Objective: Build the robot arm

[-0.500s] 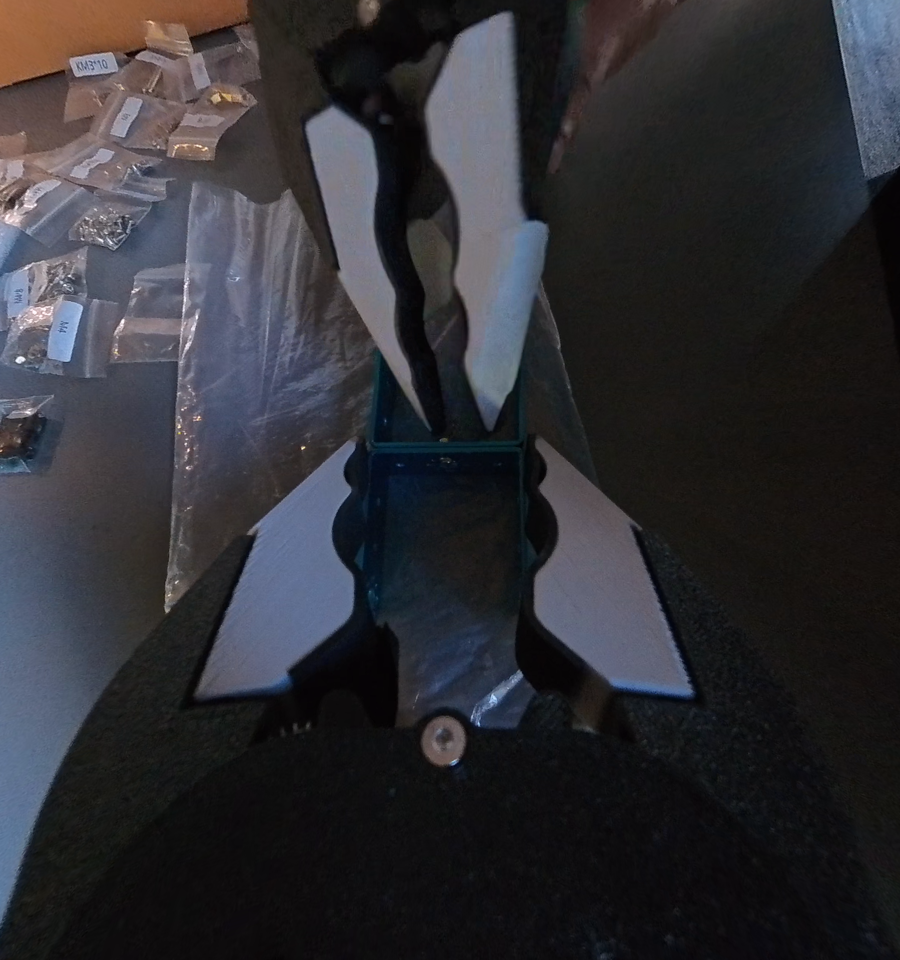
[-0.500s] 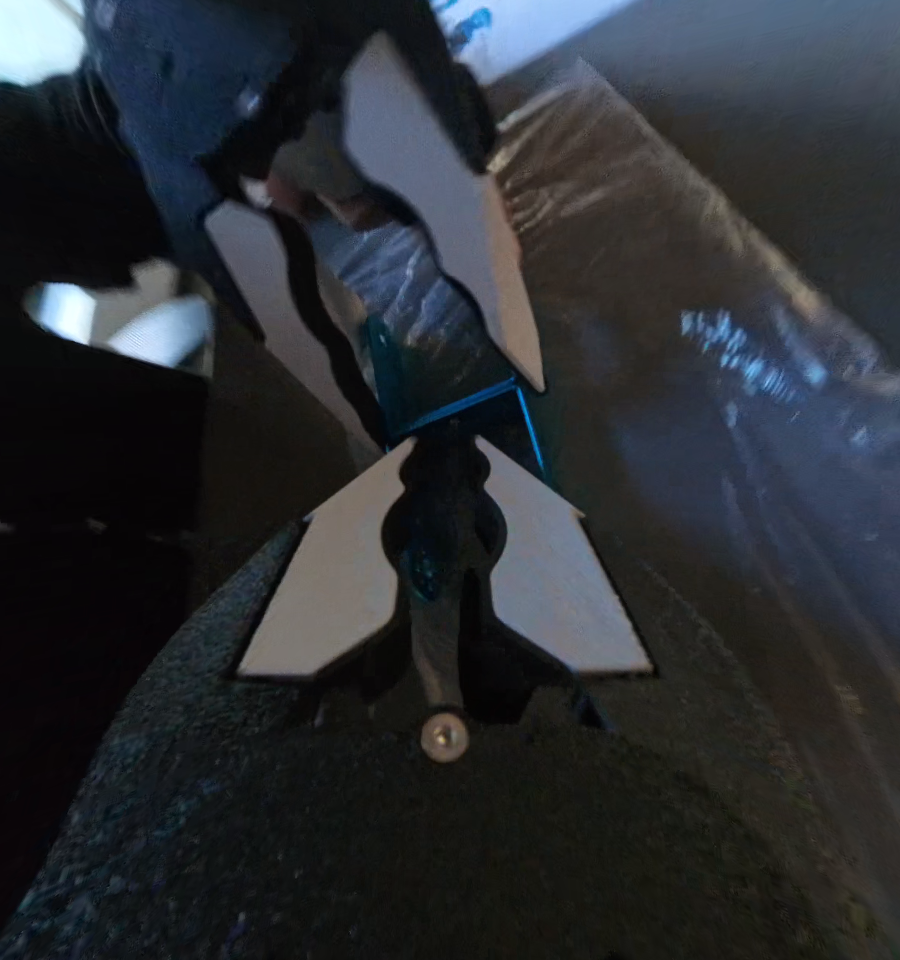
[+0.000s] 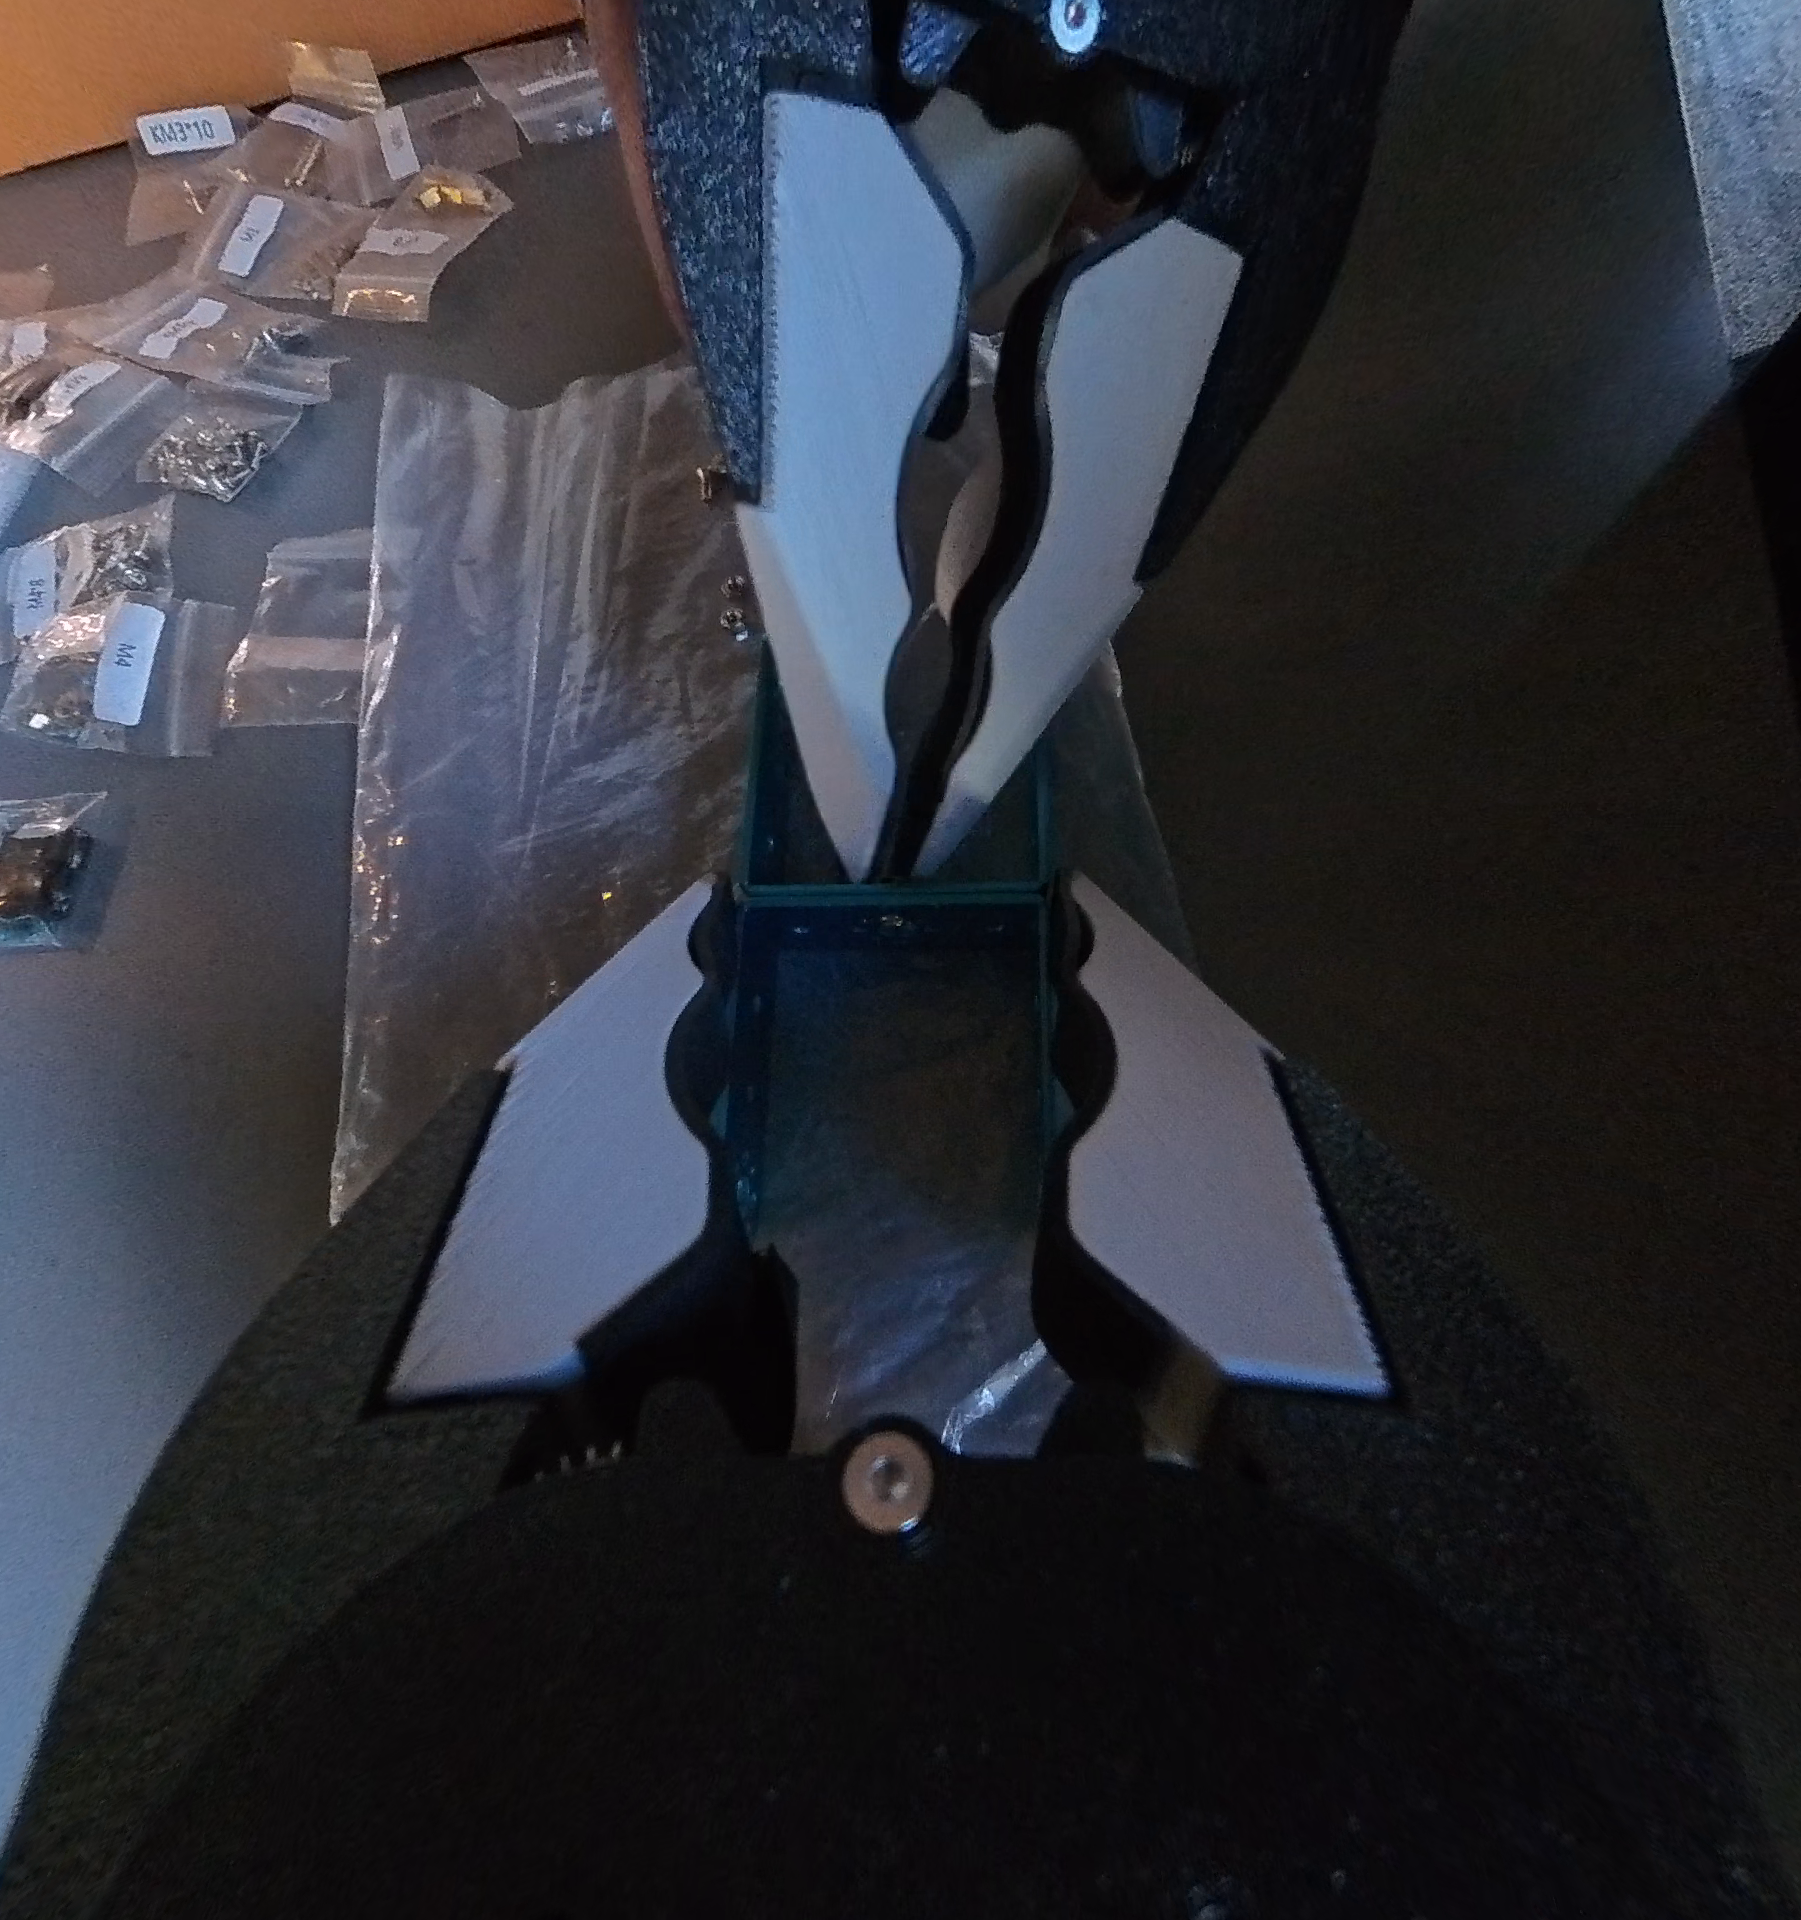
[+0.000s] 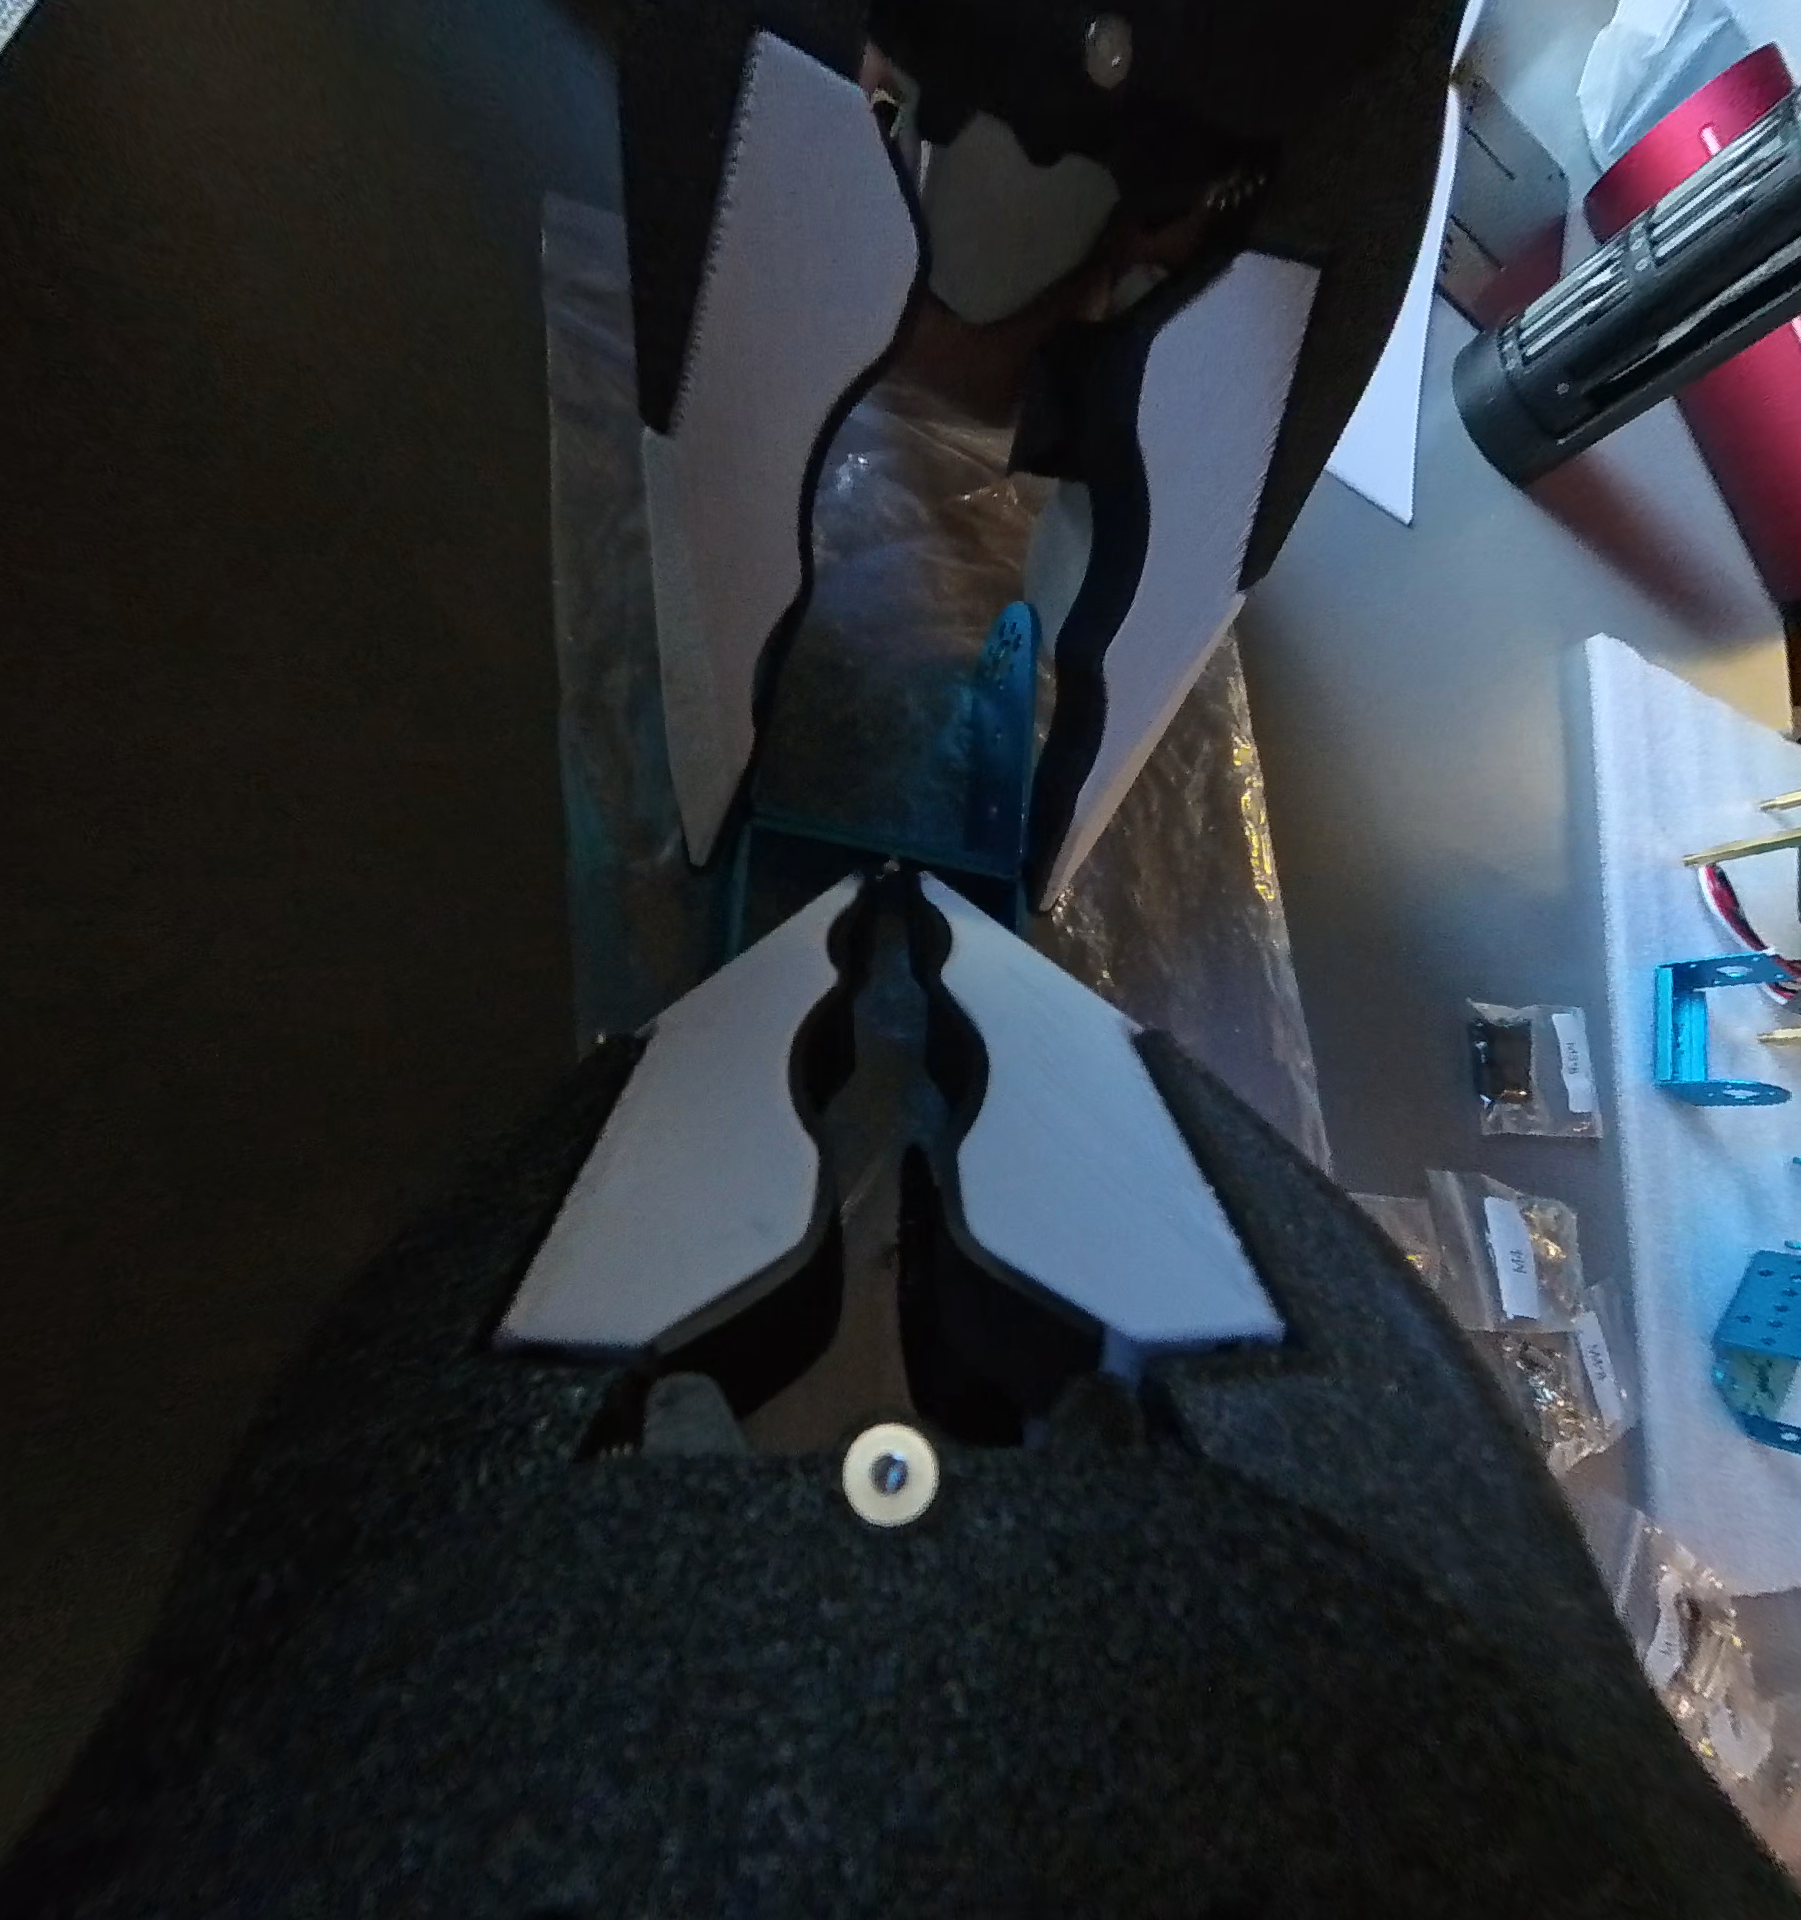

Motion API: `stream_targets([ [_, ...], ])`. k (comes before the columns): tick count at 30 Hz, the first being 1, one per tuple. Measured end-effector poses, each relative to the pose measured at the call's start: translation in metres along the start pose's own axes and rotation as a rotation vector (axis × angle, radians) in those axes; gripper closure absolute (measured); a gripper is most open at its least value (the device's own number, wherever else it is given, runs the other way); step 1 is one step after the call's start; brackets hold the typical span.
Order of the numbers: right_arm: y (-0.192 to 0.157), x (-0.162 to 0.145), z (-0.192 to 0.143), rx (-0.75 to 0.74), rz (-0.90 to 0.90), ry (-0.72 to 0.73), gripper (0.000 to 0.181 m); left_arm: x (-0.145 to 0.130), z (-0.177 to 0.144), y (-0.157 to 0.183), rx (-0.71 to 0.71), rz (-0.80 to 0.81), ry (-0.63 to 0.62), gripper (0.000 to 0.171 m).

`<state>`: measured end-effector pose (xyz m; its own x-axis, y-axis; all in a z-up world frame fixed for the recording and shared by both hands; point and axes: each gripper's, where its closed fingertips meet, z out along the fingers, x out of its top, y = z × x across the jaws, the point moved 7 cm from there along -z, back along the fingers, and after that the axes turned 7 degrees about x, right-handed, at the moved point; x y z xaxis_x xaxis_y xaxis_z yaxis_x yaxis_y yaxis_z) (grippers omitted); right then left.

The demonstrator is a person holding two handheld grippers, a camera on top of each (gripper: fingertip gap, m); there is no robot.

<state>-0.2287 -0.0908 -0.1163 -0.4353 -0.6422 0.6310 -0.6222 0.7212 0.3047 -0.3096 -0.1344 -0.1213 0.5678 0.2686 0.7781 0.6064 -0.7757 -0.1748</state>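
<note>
At ten o'clock in the left wrist view, a scatter of small clear zip bags of screws (image 3: 200, 343) is lying on the dark grey desk (image 3: 127, 1091), near a large crinkled clear plastic bag (image 3: 522, 707). In the right wrist view, at one o'clock, a red metal cylinder (image 4: 1727, 239) is sitting under a black ribbed tool handle (image 4: 1654, 281). At three o'clock, blue perforated metal brackets (image 4: 1800, 1351) are resting on a white foam sheet (image 4: 1685, 935).

Dim, bluish light; deep shadow on one side of each view, wide-angle edge bending, perhaps slight blur.
</note>
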Motion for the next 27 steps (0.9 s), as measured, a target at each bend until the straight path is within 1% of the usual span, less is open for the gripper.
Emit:
stream_targets([
  [2,0.0,0.0,0.0,0.014,0.026,0.006,0.18,0.0,0.0,0.0,-0.001,0.0,0.0,0.11],
  [4,0.002,-0.001,0.0,0.055,0.105,0.014,0.181,0.0,0.0,0.0,-0.001,0.001,0.0,0.111],
  [6,0.008,-0.003,0.001,0.146,0.27,0.024,0.181,0.0,0.0,0.0,-0.001,0.001,0.0,0.111],
  [10,0.016,-0.009,0.007,0.359,0.658,0.035,0.181,0.0,0.0,0.0,0.001,0.002,0.0,0.111],
  [11,0.017,-0.01,0.008,0.39,0.729,0.04,0.181,0.0,0.0,0.0,0.001,0.002,0.0,0.111],
  [13,0.017,-0.011,0.008,0.406,0.785,0.052,0.181,0.0,0.0,0.0,0.003,0.001,0.0,0.111],
  [14,0.017,-0.012,0.008,0.4,0.787,0.053,0.181,0.0,0.0,0.0,0.002,0.002,0.0,0.112],
  [16,0.015,-0.015,0.007,0.35,0.717,0.017,0.181,0.0,0.0,0.0,0.0,0.001,0.0,0.111],
  [17,0.013,-0.016,0.006,0.32,0.665,-0.002,0.181,0.0,0.0,0.0,0.0,0.001,0.0,0.111],
  [20,0.006,-0.008,-0.002,0.234,0.474,-0.015,0.173,0.0,0.0,0.0,-0.001,0.001,0.001,0.112],
  [22,0.002,0.001,-0.007,0.182,0.365,0.004,0.169,0.0,0.0,0.0,-0.001,0.0,0.0,0.111],
  [24,0.002,0.007,-0.009,0.148,0.317,-0.008,0.168,0.0,0.0,0.0,-0.001,0.0,0.0,0.111],
  [27,0.001,0.011,-0.007,0.145,0.27,-0.052,0.166,0.0,0.0,0.0,-0.001,0.0,0.0,0.111],
])
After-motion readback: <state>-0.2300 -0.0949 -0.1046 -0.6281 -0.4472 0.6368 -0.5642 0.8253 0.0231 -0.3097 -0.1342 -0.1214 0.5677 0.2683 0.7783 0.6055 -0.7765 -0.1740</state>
